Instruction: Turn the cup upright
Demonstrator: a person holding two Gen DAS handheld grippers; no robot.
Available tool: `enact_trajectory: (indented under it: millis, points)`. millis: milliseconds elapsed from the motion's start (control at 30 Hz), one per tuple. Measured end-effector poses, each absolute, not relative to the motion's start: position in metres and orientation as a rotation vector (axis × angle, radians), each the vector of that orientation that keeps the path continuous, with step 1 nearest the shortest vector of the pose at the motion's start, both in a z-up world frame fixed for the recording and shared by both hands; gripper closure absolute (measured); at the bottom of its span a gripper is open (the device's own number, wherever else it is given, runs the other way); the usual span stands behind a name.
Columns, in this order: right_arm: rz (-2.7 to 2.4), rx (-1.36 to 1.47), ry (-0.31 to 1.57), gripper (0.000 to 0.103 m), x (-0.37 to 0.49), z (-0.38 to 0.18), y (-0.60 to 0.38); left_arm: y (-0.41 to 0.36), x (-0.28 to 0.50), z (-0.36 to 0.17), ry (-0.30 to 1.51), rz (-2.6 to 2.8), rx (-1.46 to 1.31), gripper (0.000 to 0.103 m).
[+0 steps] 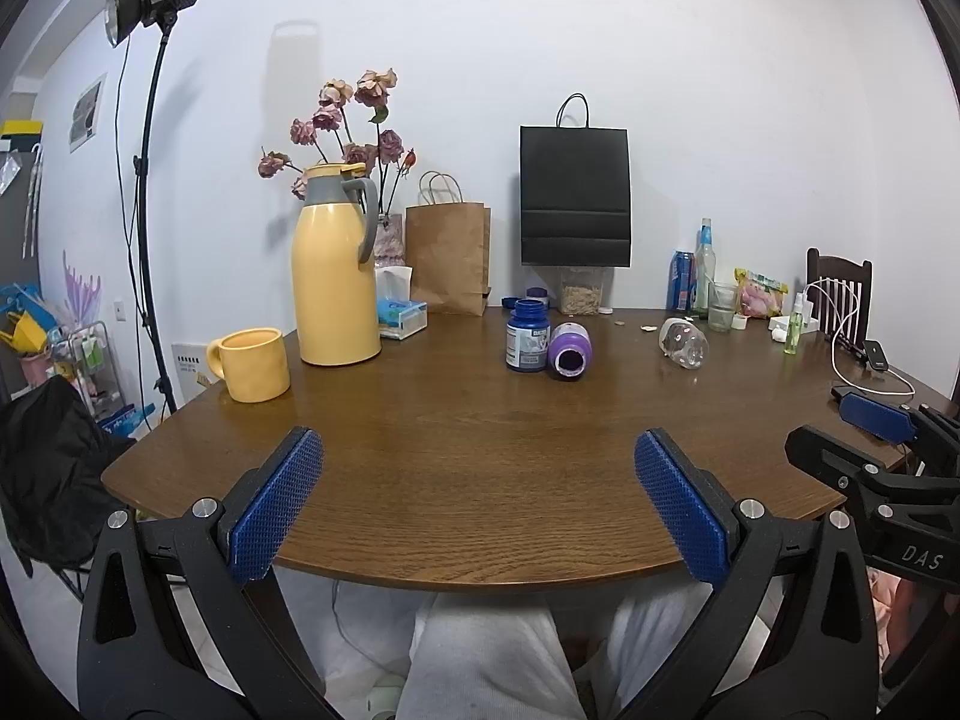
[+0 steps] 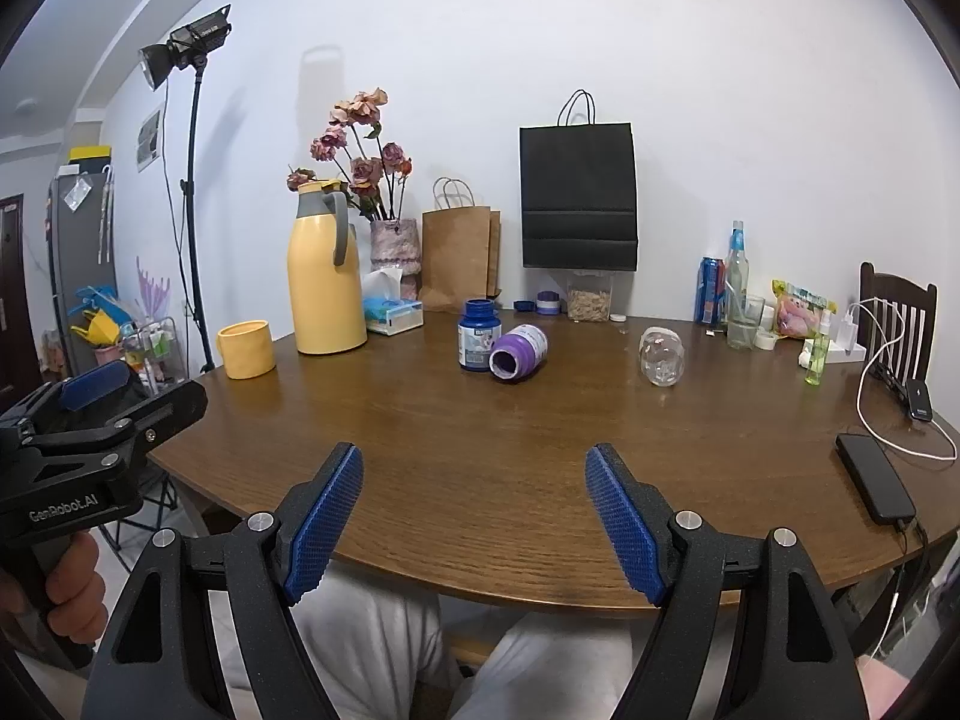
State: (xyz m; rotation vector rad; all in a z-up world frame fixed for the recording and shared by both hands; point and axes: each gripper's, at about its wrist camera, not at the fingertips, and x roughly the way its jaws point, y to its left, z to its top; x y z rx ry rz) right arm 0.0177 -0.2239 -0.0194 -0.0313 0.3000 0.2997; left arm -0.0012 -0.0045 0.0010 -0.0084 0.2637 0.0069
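A clear glass cup (image 1: pixel 684 343) (image 2: pixel 662 356) lies on its side right of the middle of the brown wooden table (image 1: pixel 480 480) (image 2: pixel 480 420). At the table's left stands a yellow mug (image 1: pixel 252 363) (image 2: pixel 245 349), handle to the left; I cannot tell whether its top is a rim or a base. My left gripper (image 1: pixel 478 441) hangs open over the near table edge, with nothing between its blue pads. My right gripper (image 2: pixel 475 454) is likewise open and empty, well short of the glass. Each gripper also shows at the side of the other's view.
A yellow thermos jug (image 1: pixel 336 270), a tissue box (image 1: pixel 401 317), a blue bottle (image 1: pixel 527 336) and a purple bottle on its side (image 1: pixel 570 353) stand mid-table. Paper bags, bottles and snacks line the back. A phone (image 2: pixel 876 486) with a cable lies at the right edge. The person's legs show under the table.
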Motion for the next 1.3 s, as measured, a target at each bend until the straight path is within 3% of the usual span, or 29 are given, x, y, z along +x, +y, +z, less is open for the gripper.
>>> enact_trajectory:
  millis: [1300]
  points:
    - [0.292,-0.037,0.322,0.022,0.021,-0.022,-0.223,-0.002,0.002,-0.01,0.283,0.001,-0.002,0.0]
